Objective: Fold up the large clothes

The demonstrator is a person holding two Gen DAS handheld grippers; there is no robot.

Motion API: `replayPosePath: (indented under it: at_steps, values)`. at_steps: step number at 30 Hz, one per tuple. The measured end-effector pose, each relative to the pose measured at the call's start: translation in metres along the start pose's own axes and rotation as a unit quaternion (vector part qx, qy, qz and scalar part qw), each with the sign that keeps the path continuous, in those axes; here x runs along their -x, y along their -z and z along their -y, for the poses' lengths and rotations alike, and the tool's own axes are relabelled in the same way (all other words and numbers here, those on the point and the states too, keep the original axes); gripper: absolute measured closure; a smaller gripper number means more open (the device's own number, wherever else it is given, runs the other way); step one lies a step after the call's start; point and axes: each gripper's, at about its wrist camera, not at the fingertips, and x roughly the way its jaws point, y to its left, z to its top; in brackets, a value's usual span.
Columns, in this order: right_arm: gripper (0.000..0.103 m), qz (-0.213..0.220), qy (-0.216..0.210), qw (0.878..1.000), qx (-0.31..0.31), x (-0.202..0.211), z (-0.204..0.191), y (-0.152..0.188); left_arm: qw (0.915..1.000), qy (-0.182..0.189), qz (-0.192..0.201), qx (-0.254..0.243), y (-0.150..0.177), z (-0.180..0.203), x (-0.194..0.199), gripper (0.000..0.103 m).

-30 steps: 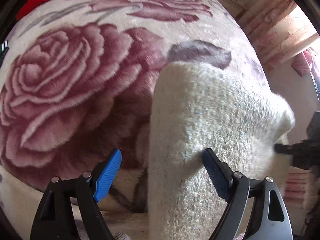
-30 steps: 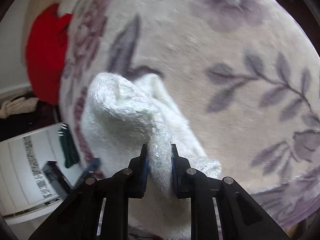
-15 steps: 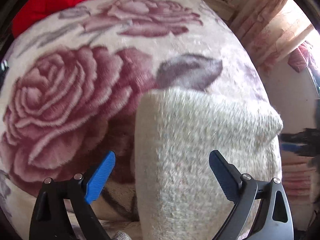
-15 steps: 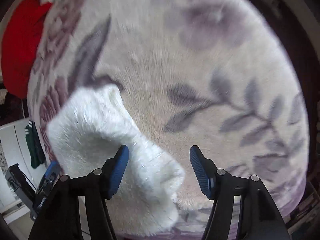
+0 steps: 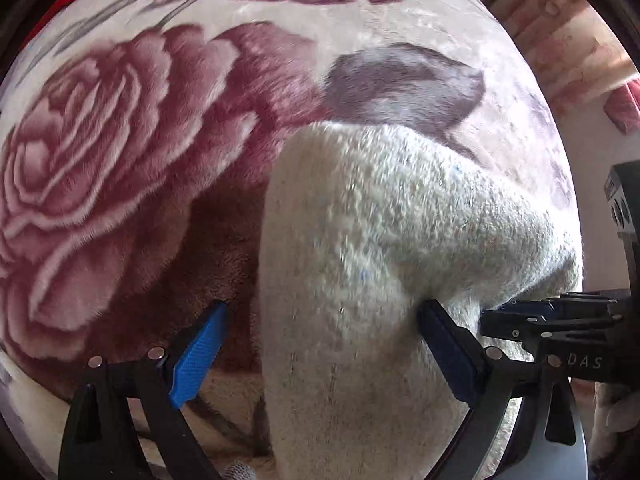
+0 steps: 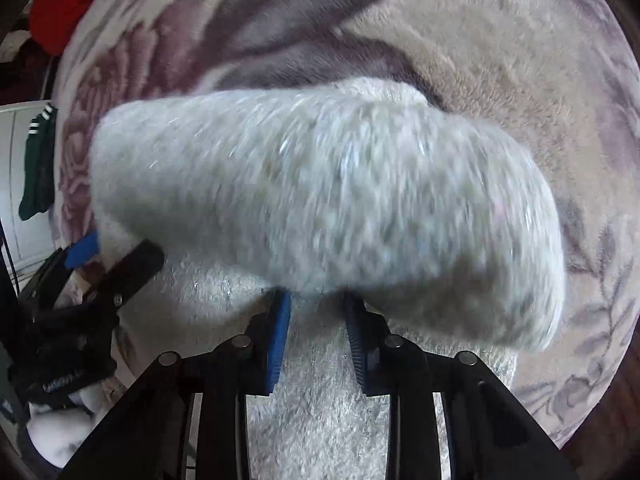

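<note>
Step in hand: a fold of the fluffy white sweater [image 5: 372, 280] is under way; the garment lies bunched in a thick roll on the rose-patterned blanket [image 5: 120, 140] that covers the bed.
Left gripper [image 5: 320, 344]: its blue fingers [image 5: 196, 360] stand wide, one on each side of the roll, and the right one presses into the knit; nothing is pinched.
Right gripper [image 6: 316, 332]: its fingers are narrow with fabric between them, just under the rolled edge; motion blur keeps me from telling whether they actually clamp the sweater.
Where the two meet: in the left wrist view the right gripper sits close at the right edge, touching or nearly touching the same bundle.
Next move, as I judge it: get a firm pinch on an edge with each gripper, then lift and lay the layer flat over the rest, smoothing the bulge.
What stands in the way: the roll is thick and soft, so a layer could slip out; the grippers are crowded together.
Around: a red cloth [image 6: 68, 4] lies at the far edge of the blanket, well apart; a dark green garment [image 6: 38, 168] hangs beyond the bed.
</note>
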Motion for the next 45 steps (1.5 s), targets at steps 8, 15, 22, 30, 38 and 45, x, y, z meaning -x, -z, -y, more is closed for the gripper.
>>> replayPosePath:
  at_steps: [8,15,22,30,38,45]
  values:
    - [0.07,0.017,0.064,0.997,0.042,0.011,-0.03,0.001,0.9991,0.01,0.022,0.035,0.012,-0.021,0.035,0.006]
    - [0.008,0.132,-0.124,0.982,-0.048,0.094,0.083,0.065,0.9951,0.06,0.068,0.038,0.039,-0.049,0.062,0.006]
    - [0.007,0.061,-0.298,0.946,-0.112,-0.038,0.156,0.069,0.9714,0.221,0.028,0.084,0.042,-0.064,0.002,0.006]
    - [0.04,0.083,-0.452,0.877,-0.138,-0.08,0.148,0.052,0.9532,0.286,0.057,0.078,0.026,-0.056,-0.012,0.031]
    - [0.05,0.108,-0.444,0.878,-0.139,-0.057,0.117,0.046,0.9388,0.313,0.097,0.105,0.007,-0.075,0.022,0.049]
    - [0.05,0.123,-0.457,0.877,-0.085,-0.031,0.055,-0.033,0.9371,0.287,0.162,0.116,-0.074,-0.121,0.064,0.049]
